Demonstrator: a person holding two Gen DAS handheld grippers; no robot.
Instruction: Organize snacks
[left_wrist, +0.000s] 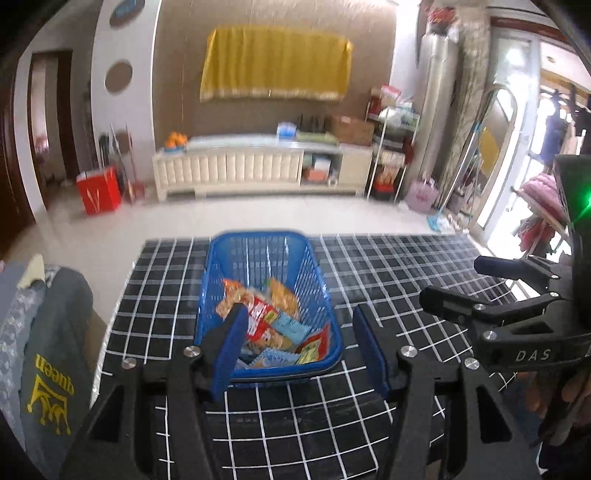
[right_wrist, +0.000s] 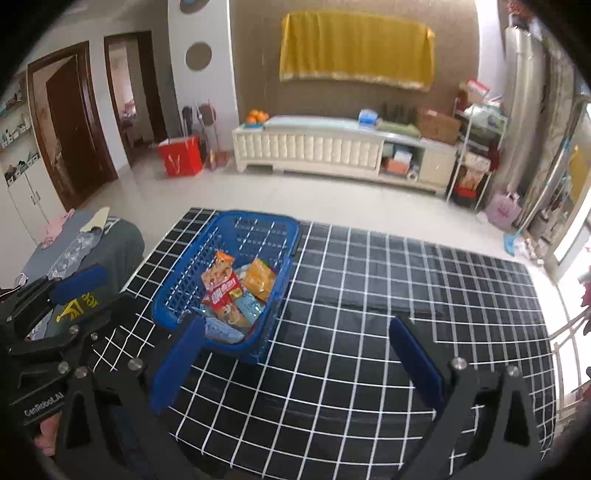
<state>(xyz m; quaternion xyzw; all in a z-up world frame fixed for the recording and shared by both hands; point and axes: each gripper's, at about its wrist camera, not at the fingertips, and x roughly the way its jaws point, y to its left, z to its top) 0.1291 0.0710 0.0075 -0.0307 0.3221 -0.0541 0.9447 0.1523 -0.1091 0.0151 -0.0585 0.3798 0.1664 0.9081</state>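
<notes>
A blue slatted plastic basket (left_wrist: 266, 295) sits on the black white-gridded tabletop (left_wrist: 388, 280) just ahead of both sets of jaws, holding a heap of orange, red and pale-blue snack packets (left_wrist: 273, 325); their print is too blurred to read. The left gripper (left_wrist: 301, 347) and right gripper (right_wrist: 295, 354) both gape wide, empty. The right gripper's body reads "DAS".

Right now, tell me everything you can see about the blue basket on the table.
The blue basket looks like moulded plastic, rectangular, with slotted lattice walls and a solid thicker rim. It sits upright on the black cloth with a white grid, toward its left side. Inside lie several snack packets, in orange, red and light blue wrappers, piled loosely below the rim. Neither tool touches it; both are open and hold nothing.
</notes>
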